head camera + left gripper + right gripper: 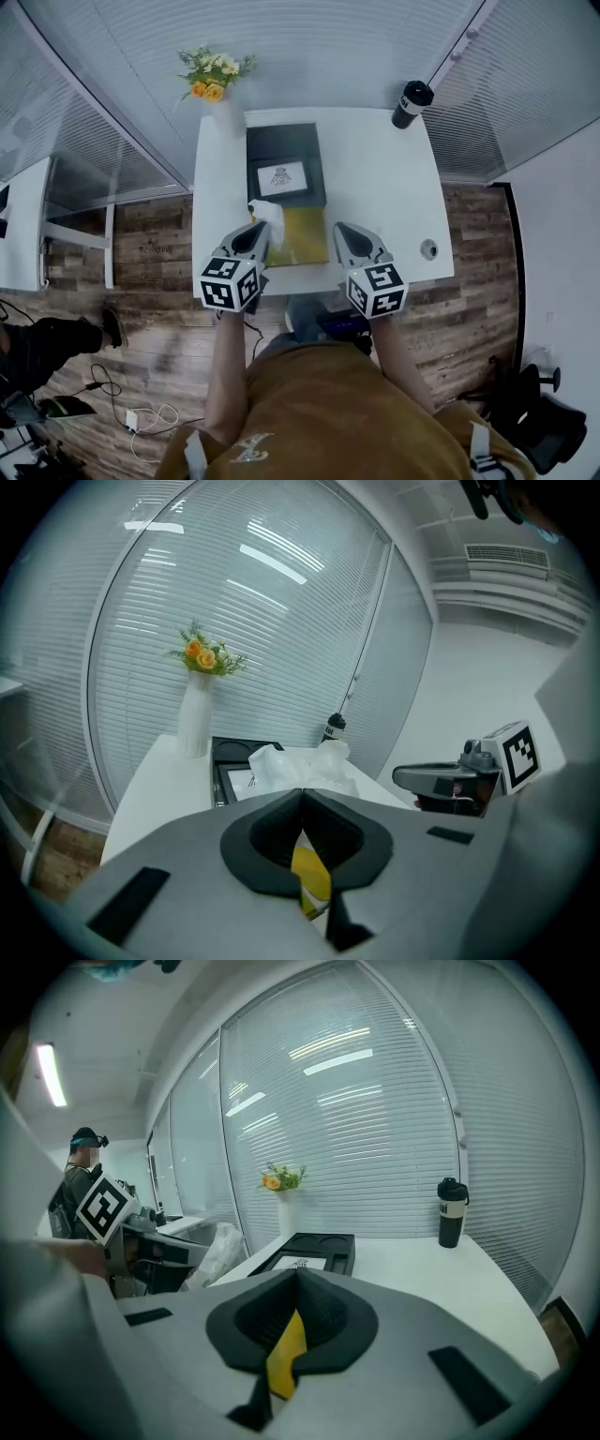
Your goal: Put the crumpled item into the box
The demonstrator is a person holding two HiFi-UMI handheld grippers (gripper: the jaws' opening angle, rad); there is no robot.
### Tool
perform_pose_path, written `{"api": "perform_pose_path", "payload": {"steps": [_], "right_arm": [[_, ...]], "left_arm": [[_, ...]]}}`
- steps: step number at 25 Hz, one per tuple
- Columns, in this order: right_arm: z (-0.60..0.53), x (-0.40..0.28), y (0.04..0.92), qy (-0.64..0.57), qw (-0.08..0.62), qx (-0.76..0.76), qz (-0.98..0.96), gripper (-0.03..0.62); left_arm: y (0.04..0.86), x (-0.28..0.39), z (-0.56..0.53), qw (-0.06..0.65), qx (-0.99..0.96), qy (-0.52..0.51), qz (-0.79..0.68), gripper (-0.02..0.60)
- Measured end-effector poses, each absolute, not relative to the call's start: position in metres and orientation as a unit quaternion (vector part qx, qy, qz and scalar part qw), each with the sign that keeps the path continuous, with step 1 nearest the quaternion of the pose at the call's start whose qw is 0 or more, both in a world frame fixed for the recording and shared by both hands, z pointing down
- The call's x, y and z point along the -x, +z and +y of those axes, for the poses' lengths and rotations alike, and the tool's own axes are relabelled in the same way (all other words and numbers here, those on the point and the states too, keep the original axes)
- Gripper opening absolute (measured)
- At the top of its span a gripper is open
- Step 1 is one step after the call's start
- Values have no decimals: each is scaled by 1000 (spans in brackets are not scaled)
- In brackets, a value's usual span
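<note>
A crumpled white item (268, 212) sits at the tip of my left gripper (258, 228), whose jaws are shut on its lower edge. In the left gripper view the crumpled item (300, 766) bulges up just past the closed jaws. It hangs over the near left corner of a flat black box (281, 150) with a white card in it, lying on the white table (384, 187). A yellow panel (305, 239) lies against the box's near side. My right gripper (339, 228) hovers over that panel's right edge, shut and holding nothing.
At the table's far left a white vase with orange and white flowers (214, 89) stands behind the box. A black bottle (411, 103) stands at the far right corner. A small round fitting (428, 248) sits near the right edge. Wooden floor surrounds the table.
</note>
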State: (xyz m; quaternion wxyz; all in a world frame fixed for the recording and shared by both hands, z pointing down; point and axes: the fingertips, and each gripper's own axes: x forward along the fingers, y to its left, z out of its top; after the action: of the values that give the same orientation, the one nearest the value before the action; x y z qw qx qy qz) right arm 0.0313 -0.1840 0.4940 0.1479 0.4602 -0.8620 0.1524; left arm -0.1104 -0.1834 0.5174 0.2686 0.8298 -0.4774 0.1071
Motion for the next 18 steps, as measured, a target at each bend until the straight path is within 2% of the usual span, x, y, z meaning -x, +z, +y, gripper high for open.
{"api": "perform_pose_path", "payload": {"steps": [18], "right_arm": [[-190,-35,521,149,175,-452,-862,12]], "left_arm": [[551,111,-179,298,-815,120,-483,26]]}}
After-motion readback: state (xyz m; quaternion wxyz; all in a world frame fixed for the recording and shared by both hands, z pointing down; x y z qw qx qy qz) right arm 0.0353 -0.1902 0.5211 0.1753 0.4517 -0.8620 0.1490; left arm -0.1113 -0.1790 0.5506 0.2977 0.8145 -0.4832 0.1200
